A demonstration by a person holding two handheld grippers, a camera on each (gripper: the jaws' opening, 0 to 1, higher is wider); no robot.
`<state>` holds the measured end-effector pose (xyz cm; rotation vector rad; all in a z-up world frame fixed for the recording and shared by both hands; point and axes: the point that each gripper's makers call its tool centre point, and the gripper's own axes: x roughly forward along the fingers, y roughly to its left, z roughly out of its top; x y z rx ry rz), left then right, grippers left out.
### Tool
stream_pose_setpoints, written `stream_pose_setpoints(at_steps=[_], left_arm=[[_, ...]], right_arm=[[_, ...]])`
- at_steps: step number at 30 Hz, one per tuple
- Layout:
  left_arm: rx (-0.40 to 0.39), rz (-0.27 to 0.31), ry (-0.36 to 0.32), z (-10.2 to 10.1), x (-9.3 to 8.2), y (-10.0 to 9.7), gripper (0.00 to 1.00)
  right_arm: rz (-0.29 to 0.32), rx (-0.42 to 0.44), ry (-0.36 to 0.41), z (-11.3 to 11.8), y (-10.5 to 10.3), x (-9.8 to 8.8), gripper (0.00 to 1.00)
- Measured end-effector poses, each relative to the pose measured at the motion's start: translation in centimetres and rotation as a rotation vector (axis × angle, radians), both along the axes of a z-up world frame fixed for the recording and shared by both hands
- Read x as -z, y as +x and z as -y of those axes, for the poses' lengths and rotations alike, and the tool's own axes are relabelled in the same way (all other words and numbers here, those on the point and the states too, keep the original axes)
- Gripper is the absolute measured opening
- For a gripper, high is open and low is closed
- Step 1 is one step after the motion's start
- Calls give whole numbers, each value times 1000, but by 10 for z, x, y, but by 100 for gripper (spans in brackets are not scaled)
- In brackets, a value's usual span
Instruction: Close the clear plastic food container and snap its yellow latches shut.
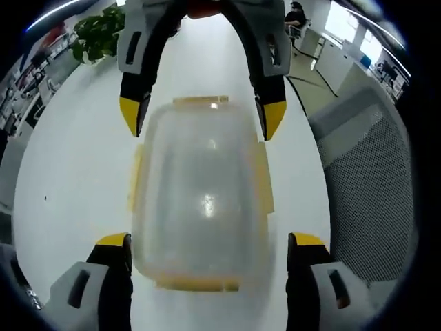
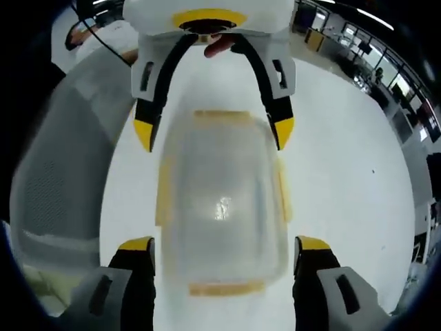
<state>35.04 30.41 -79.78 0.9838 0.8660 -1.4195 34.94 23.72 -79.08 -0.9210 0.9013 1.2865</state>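
Note:
A clear plastic food container [image 1: 200, 200] [image 2: 220, 200] lies on the white table [image 1: 76, 179] [image 2: 337, 172] with its lid on top. Yellow latches [image 1: 263, 176] [image 2: 162, 193] show along all its sides; blur hides whether they are snapped down. My left gripper [image 1: 210, 241] [image 2: 215, 134] is open, its yellow-tipped jaws straddling one end of the container. Facing it from the opposite end, my right gripper [image 2: 224, 243] [image 1: 202, 116] is also open and straddles the other end. Neither pair of jaws clearly presses on the box.
A grey mesh office chair [image 1: 372, 179] [image 2: 62, 165] stands close to the table's edge on one side. A green plant [image 1: 100, 31] sits at the table's far end. Desks and a seated person [image 1: 296, 15] are in the background.

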Motion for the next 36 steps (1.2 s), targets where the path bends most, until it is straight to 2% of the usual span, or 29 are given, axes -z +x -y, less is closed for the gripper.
stream_pose_setpoints(at_steps=[19,35,36], left_arm=[[0,21,36,4,16,7,93],[12,41,66,1,19,7,93],[35,59,83,-1,21,8,93]], right_arm=[[-4,-14,-17,-2,1,13,84],[5,1,0,-3,1,14,84],[5,2,3,-4,1,15,84]])
